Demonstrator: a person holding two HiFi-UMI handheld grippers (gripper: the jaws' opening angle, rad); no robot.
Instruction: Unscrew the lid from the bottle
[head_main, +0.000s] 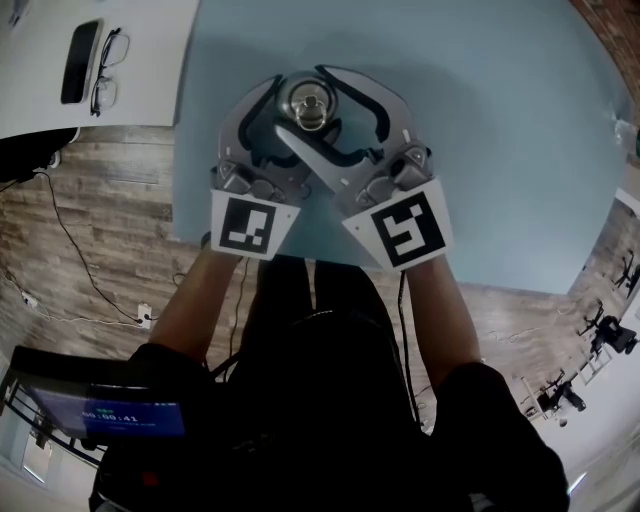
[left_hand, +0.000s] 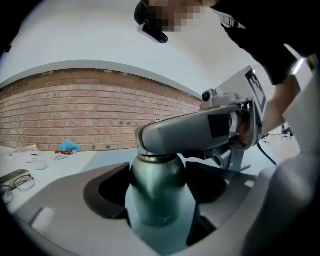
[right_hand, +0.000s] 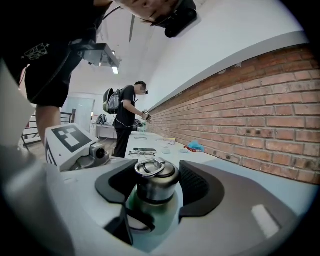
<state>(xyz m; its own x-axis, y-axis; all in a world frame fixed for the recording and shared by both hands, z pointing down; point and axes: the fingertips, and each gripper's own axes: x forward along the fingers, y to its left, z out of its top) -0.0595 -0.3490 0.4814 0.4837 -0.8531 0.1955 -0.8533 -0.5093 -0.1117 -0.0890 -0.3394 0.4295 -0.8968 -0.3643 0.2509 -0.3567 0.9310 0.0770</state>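
Observation:
A dark green bottle (left_hand: 157, 192) with a steel ring-topped lid (right_hand: 156, 179) stands upright on the light blue table (head_main: 480, 150). My left gripper (left_hand: 159, 186) is shut on the bottle's body, a black pad pressing each side. Higher up, my right gripper (right_hand: 156, 186) is shut on the lid, which sits between its two black pads. In the head view the two grippers cross around the lid (head_main: 312, 103) near the table's front edge. One right-gripper finger (left_hand: 200, 132) crosses the bottle's top and hides the lid in the left gripper view.
A white table (head_main: 150, 60) at the left carries glasses (head_main: 108, 70) and a black phone (head_main: 80, 60). A lit screen (head_main: 110, 415) sits at the lower left over wood floor. A person (right_hand: 127, 125) stands by a far table, along a brick wall (right_hand: 260, 115).

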